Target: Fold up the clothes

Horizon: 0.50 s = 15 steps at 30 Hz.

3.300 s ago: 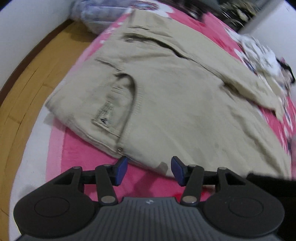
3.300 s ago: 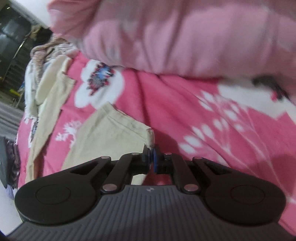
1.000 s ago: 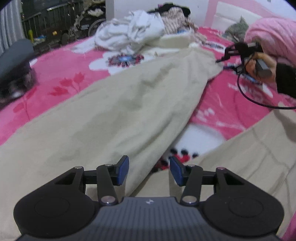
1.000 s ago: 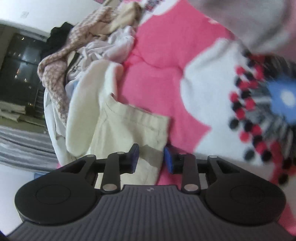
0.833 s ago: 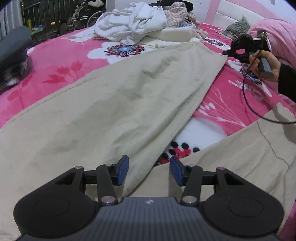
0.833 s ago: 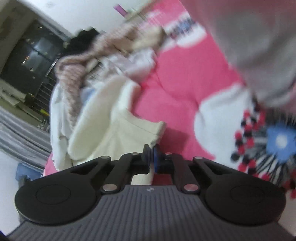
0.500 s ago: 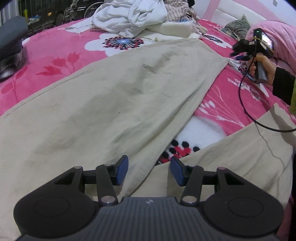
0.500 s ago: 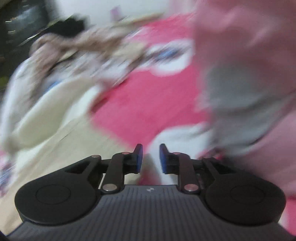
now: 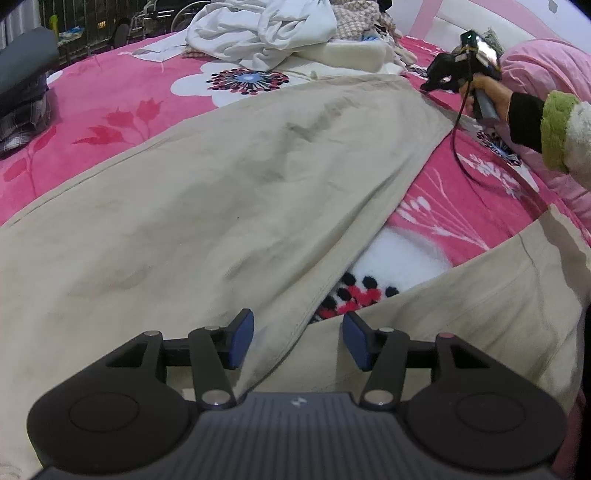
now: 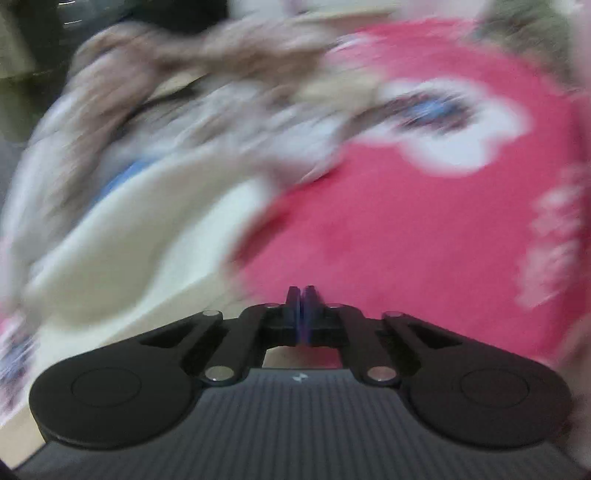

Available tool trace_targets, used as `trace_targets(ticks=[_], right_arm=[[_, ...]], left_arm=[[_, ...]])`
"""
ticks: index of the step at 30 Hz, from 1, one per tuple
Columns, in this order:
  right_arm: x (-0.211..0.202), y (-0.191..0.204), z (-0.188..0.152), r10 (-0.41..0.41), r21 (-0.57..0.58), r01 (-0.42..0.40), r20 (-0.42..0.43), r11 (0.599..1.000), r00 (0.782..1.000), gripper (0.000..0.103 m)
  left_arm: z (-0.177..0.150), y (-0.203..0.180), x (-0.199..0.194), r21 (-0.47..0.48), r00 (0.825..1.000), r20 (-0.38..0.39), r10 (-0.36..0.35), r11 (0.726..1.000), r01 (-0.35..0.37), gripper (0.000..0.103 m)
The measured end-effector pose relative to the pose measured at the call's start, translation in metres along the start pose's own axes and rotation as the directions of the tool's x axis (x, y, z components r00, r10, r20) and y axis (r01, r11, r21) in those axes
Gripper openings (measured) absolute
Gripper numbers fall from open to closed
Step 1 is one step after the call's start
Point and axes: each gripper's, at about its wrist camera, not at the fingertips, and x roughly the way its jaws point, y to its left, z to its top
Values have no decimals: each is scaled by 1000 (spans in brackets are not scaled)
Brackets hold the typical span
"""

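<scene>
Beige trousers (image 9: 221, 192) lie spread on the pink flowered blanket (image 9: 92, 110), one leg running to the far right, the other leg (image 9: 461, 306) at the near right. My left gripper (image 9: 297, 334) hovers over the crotch where the legs split. Its jaws are opening, and the leg's inner edge lies between the pads untouched. My right gripper (image 9: 430, 83), held by a hand (image 9: 491, 92), is at the far hem of the long leg. In the blurred right wrist view the right gripper (image 10: 300, 295) is shut, with no cloth seen between the pads.
A heap of white and checked clothes (image 9: 266, 29) sits at the far end of the bed, blurred in the right wrist view as the heap (image 10: 147, 110). A pink quilt (image 9: 546, 62) bulges at the far right. A dark bundle (image 9: 22, 74) lies at the left edge.
The right gripper opened briefly beside the hem corner, then shut again while swinging and rolling; its view is now smeared. The left gripper tipped down slightly and its jaws widened a little.
</scene>
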Motion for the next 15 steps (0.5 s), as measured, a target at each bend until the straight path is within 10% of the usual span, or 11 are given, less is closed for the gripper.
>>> trace_targets(ticks=[6,10,13,15], right_arm=[[-30,31,-1,226,-72,-228,-35,971,973,4],[9,49,-14,53,-150,-76,-147,986,988,1],[-8,23,-6,-105,21,107,-90,994,990,5],[-32,19,-7,-41,76,48,-88,996,995,5]], left_arm=[[0,-1,2,-18,1000,-2,5,1000,-5,57],[1,1,-2,-51,1000,-1,29,998,-29,57],[0,6,-19,-113,997,21,68,991,-65,57],[-4,7,-34,-139,995,45,89,987,-82,58]])
